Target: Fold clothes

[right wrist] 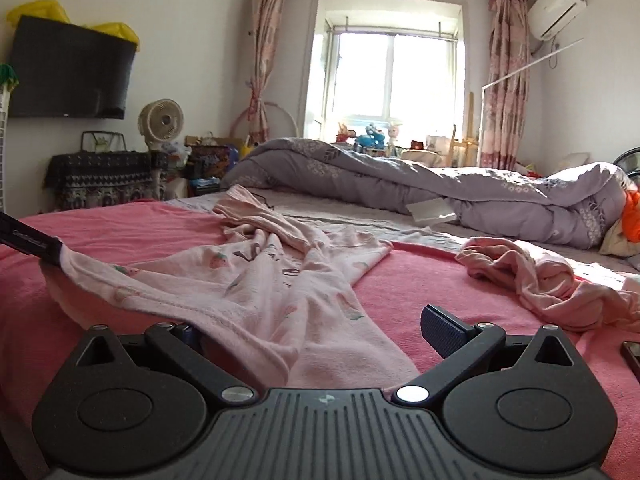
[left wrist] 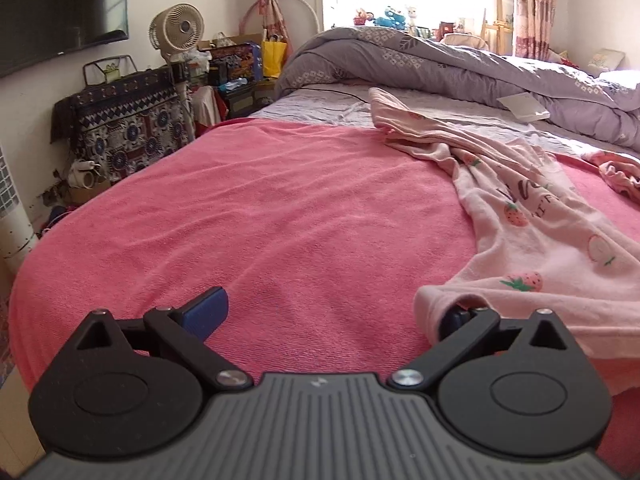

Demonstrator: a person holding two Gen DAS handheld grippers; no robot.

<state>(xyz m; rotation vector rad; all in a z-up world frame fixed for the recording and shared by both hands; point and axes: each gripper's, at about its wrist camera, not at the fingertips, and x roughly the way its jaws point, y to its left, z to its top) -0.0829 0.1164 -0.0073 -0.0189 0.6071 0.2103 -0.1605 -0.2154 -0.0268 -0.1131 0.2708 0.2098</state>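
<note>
The left gripper [left wrist: 328, 312] is held low over the pink blanket [left wrist: 260, 208], pointing toward the window end of the bed. Its jaws are spread wide: the left blue pad [left wrist: 206, 310] lies bare above the blanket, while the right finger is covered by the hem of the pink strawberry-print garment [left wrist: 532, 232], which is draped over its tip. Nothing is pinched between the two pads.

The right gripper [right wrist: 312, 332] is likewise held low and level over the blanket, with its jaws wide apart. Its right pad [right wrist: 442, 330] is bare; its left finger is hidden beneath the garment's near edge, and cloth lies in the space between the fingers without being clamped. In the right wrist view, the left gripper's dark finger [right wrist: 32, 242] is seen at the far left with a corner of the garment hung over it and lifted clear of the blanket.

The garment is spread crumpled on the blanket, its body near the grippers and a sleeve [right wrist: 256, 212] trailing off the blanket's far edge onto the grey sheet [left wrist: 320, 102]. A second pink garment [right wrist: 548, 276] is bunched on the blanket to the right of the first, apart from it. Beyond the blanket a grey quilt [right wrist: 400, 176] is heaped across the bed, with a white card [right wrist: 432, 208] against its near side. A dark phone [right wrist: 632, 354] lies on the blanket's right edge. A fan [left wrist: 176, 28] stands left of the bed.
</note>
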